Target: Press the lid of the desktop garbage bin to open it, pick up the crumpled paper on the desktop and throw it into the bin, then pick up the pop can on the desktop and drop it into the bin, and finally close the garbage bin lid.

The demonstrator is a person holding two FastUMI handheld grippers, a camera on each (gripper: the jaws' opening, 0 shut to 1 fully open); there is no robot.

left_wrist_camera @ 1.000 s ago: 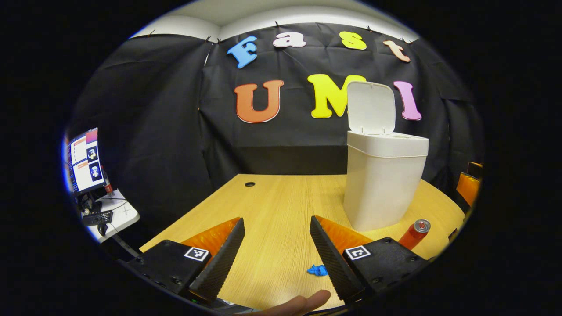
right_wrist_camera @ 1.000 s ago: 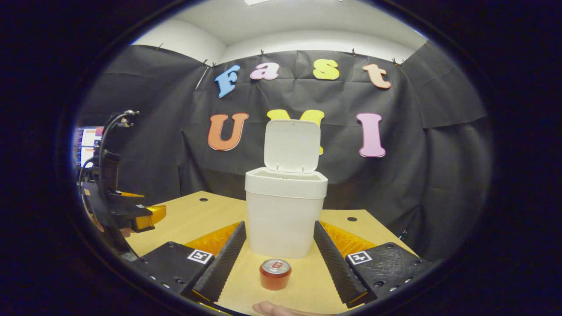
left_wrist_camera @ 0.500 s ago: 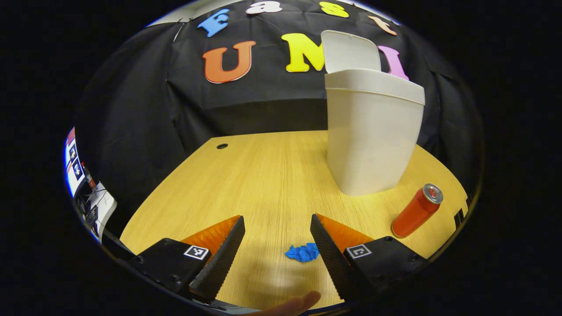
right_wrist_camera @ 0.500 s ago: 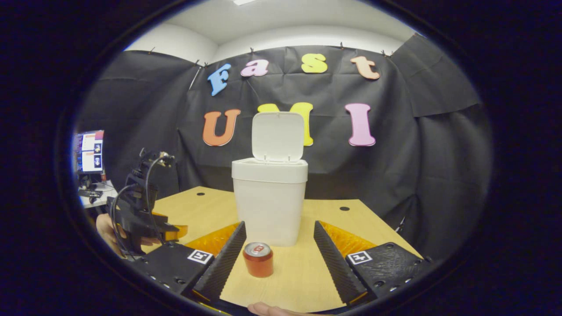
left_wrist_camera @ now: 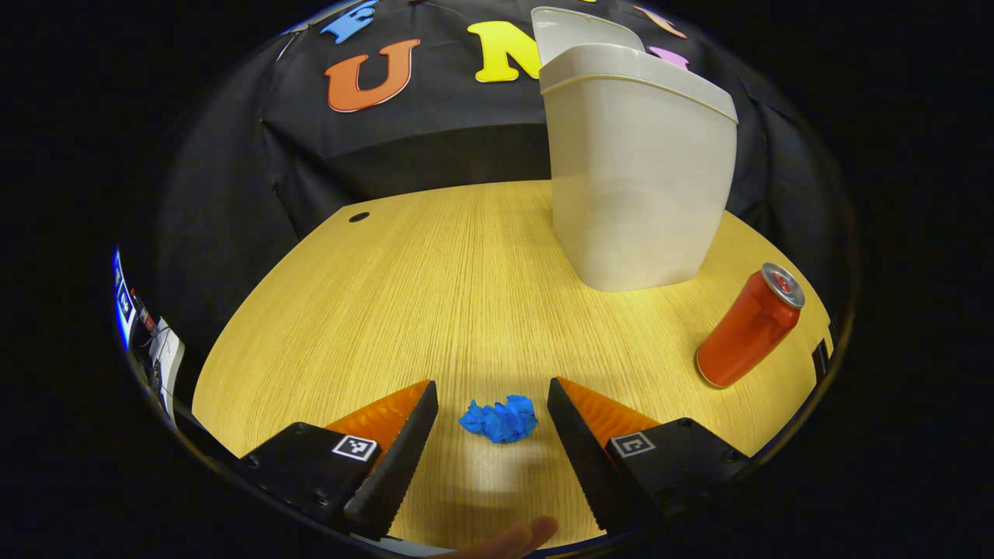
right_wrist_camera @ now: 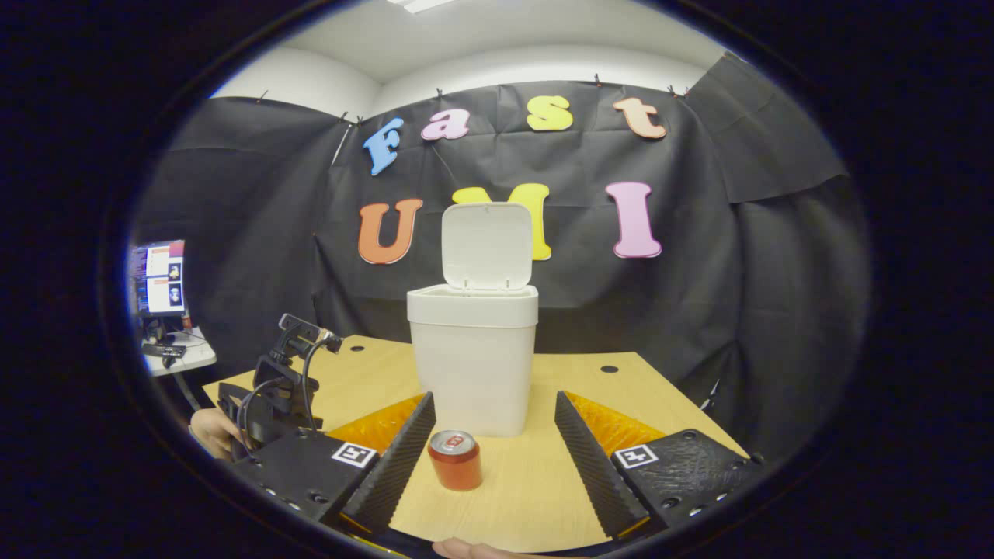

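Note:
The white garbage bin point(left_wrist_camera: 637, 171) point(right_wrist_camera: 474, 365) stands on the wooden desk with its lid point(right_wrist_camera: 487, 247) tipped up and open. A small blue crumpled paper point(left_wrist_camera: 498, 419) lies on the desk between the fingers of my left gripper point(left_wrist_camera: 492, 450), which is open and low over it, not touching. A red pop can point(left_wrist_camera: 747, 326) point(right_wrist_camera: 455, 460) stands upright in front of the bin. My right gripper point(right_wrist_camera: 489, 458) is open, with the can just ahead near its left finger. In the right gripper view the left gripper's body point(right_wrist_camera: 279, 384) is at the left, held by a hand.
The wooden desk point(left_wrist_camera: 435, 295) has a cable hole point(left_wrist_camera: 359, 217) at the far left and another point(right_wrist_camera: 609, 369) right of the bin. A side table with a monitor point(right_wrist_camera: 161, 277) stands off to the left. Black cloth closes the back.
My left gripper tilted down and came lower over the desk, bringing the blue paper between its fingers. The right gripper drew back slightly; the can shifted left in its view.

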